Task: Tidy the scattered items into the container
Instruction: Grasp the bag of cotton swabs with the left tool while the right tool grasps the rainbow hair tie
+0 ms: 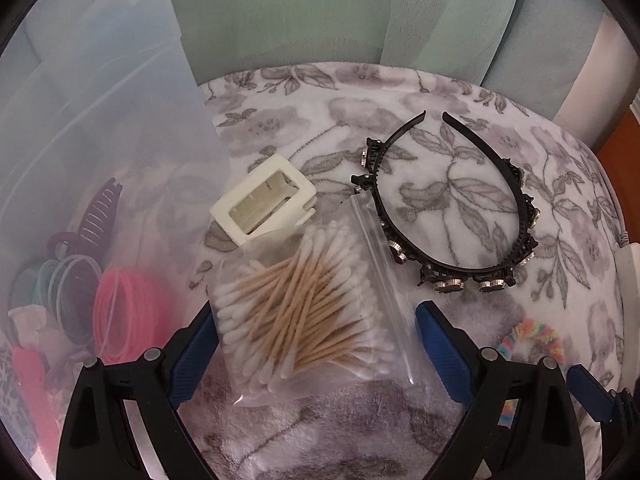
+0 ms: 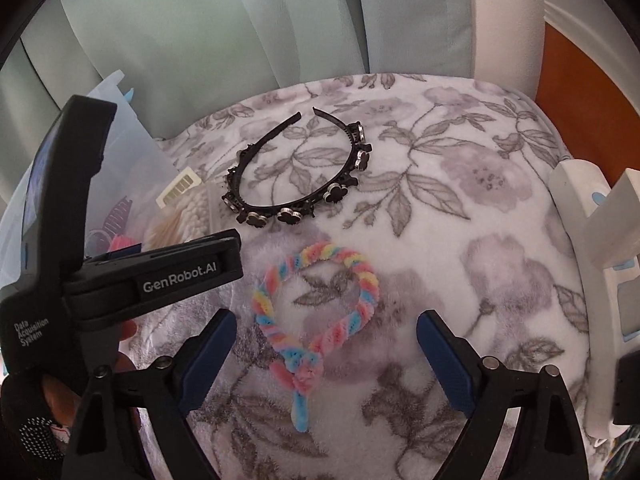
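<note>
My left gripper is open, its blue fingers either side of a clear bag of cotton swabs lying on the floral blanket. A cream hair claw lies just beyond it, and a black jewelled headband to the right. The clear plastic container stands at the left, holding hair ties, a pink ring stack and a purple claw clip. My right gripper is open above a rainbow chenille loop. The headband lies beyond it.
The floral blanket covers the surface. Pale green curtains hang behind. A white object stands at the right edge. The left gripper's black body fills the left of the right wrist view.
</note>
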`<state>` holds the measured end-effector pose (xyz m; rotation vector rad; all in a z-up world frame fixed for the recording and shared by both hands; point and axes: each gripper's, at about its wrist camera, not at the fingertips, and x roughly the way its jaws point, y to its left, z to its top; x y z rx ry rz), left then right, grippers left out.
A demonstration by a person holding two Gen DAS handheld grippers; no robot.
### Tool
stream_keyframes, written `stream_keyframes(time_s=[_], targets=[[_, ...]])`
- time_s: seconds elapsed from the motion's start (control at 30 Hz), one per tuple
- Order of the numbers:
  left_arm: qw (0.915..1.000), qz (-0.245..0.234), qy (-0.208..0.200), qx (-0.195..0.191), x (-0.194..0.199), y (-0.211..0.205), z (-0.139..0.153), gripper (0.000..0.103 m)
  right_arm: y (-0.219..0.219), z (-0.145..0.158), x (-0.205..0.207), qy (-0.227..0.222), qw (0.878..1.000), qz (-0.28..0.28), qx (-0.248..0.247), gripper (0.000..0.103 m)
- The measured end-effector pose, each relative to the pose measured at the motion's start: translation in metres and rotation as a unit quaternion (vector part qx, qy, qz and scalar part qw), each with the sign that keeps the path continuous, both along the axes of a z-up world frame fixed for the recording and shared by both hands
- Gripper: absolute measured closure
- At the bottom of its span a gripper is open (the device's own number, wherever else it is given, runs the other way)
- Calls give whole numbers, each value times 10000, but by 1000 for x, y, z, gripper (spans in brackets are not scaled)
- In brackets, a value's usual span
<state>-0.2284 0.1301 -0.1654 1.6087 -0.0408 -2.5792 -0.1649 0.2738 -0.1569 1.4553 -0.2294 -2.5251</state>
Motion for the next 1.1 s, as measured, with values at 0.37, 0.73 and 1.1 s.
stream_keyframes(time_s=[0.37, 0.73, 1.1], targets=[[9996, 91, 266, 80, -2, -10, 0, 28, -17, 2, -6, 210, 9952, -40, 956, 32], [9994, 150, 268, 155, 2, -15, 4, 32, -8, 6, -3, 187, 9963, -244, 799, 53], [9996, -77, 169, 220, 36, -7, 21, 32, 1, 26, 23, 228, 9964, -452, 683, 53]])
